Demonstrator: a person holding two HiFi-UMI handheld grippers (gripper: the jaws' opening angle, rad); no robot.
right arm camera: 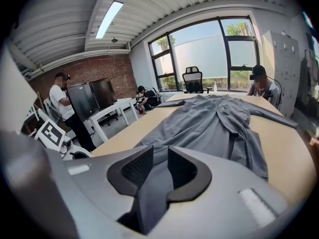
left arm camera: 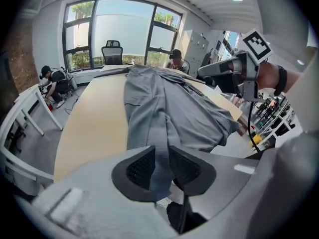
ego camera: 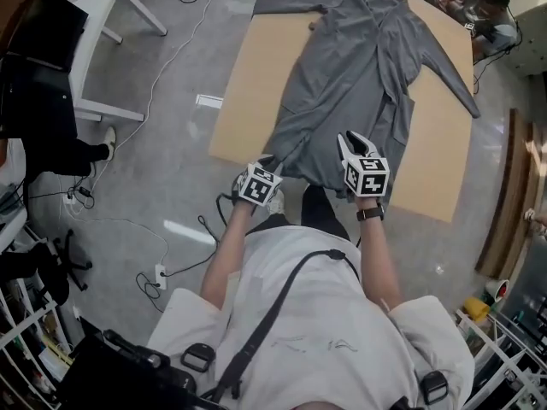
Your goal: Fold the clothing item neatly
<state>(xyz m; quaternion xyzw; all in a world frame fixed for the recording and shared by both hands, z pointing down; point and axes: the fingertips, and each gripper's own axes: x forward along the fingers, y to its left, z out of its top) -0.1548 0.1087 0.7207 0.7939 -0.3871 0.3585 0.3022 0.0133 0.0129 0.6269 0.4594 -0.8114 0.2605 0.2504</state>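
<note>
A long grey garment (ego camera: 359, 67) lies spread lengthwise on the wooden table (ego camera: 248, 84), its sleeves out to both sides at the far end. Both grippers are at its near hem by the table's front edge. My left gripper (ego camera: 275, 161) is at the hem's left corner; in the left gripper view (left arm camera: 162, 164) a strip of the grey cloth (left arm camera: 164, 108) runs between the jaws, which stand apart. My right gripper (ego camera: 353, 139) is shut on the hem further right; in the right gripper view (right arm camera: 160, 166) the cloth (right arm camera: 209, 123) hangs down through the jaws.
A white table (ego camera: 102, 24) stands on the floor at the left with cables around it. A person (ego camera: 483, 7) sits at the table's far right corner. Other people and an office chair (right arm camera: 193, 78) are by the windows.
</note>
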